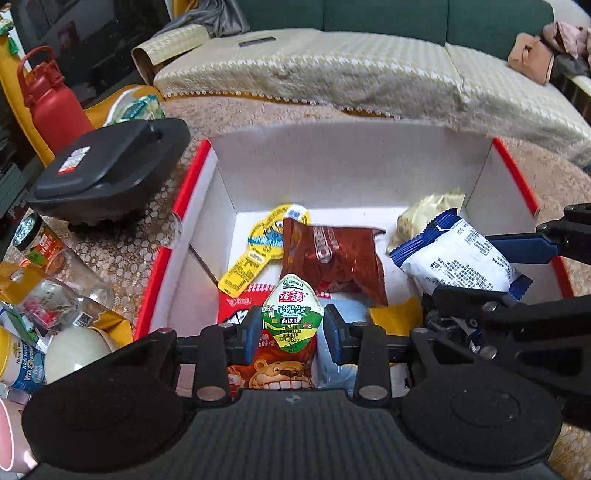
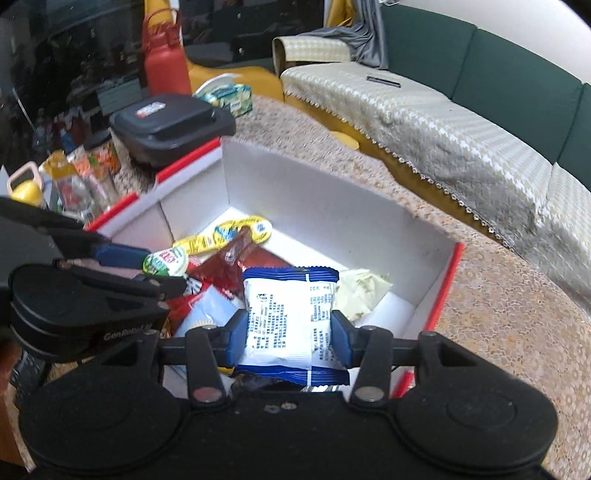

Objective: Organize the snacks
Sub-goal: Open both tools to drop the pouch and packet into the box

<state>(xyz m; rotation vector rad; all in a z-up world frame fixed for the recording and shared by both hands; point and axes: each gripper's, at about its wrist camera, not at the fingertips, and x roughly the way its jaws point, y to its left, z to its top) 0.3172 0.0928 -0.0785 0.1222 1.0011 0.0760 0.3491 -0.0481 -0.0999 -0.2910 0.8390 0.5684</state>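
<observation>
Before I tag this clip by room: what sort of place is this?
Most likely a home living room: a green sofa with a woven cover sits behind a lace-covered table, where a snack box stands.

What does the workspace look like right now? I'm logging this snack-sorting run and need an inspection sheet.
Surface: round table under a lace-patterned cloth.
Job's things: red-rimmed box already holding several snack packets.
Clutter: black lidded container, red bottle, jars at left.
Grippers: left gripper shut on a green-and-white egg packet; right gripper shut on a blue-and-white packet, both over the box.
Cables: nothing seen.
Surroundings: green sofa with a cream cover.
</observation>
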